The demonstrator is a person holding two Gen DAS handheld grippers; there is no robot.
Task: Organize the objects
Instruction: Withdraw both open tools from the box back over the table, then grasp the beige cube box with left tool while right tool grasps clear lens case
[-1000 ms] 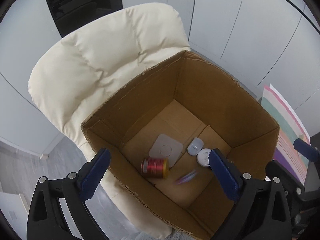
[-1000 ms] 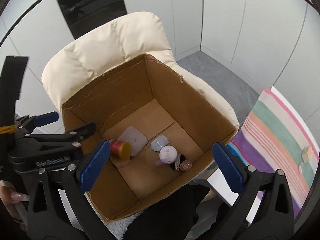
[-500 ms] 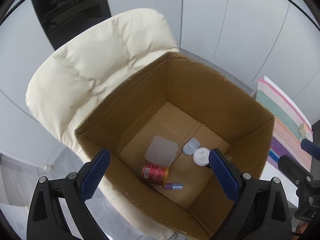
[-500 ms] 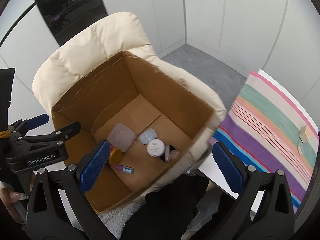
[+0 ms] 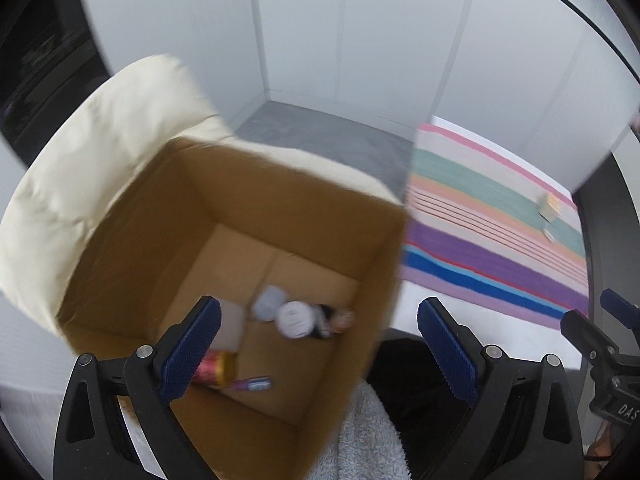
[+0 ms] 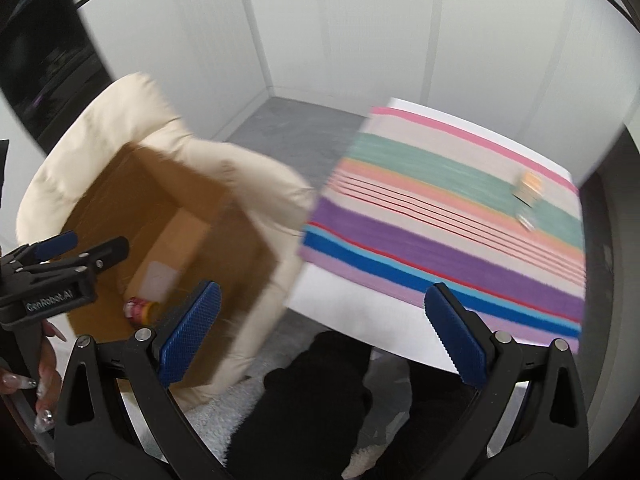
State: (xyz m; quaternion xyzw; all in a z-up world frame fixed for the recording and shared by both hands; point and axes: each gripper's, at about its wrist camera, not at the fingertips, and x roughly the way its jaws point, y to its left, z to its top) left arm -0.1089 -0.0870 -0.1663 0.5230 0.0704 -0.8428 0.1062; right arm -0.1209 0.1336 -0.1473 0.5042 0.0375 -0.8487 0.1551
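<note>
An open cardboard box [image 5: 372,264] [image 6: 112,196] rests on a cream padded chair [image 5: 100,140] [image 6: 256,200]. On its floor lie a red can [image 5: 214,368] [image 6: 138,307], a small purple tube [image 5: 254,383], a white round jar [image 5: 296,319], a pale blue case [image 5: 267,303] and a white square pad [image 6: 159,278]. My left gripper [image 5: 318,350] hovers open above the box's near right corner, holding nothing. My right gripper [image 6: 320,338] is open and empty, between the chair and the striped cloth [image 6: 460,240] [image 5: 492,240]. Small tan items [image 6: 528,196] [image 5: 548,208] lie on the cloth, blurred.
The striped cloth covers a white table [image 6: 360,320] to the right of the chair. A person's dark clothing [image 6: 308,408] and a fluffy grey fabric [image 5: 368,440] lie below the grippers. Grey floor [image 6: 288,128] and white wall panels stand behind.
Both views have swung to the right, away from the box and toward the striped cloth. The purple tube that was falling a second ago now lies on the box floor beside the red can.
</note>
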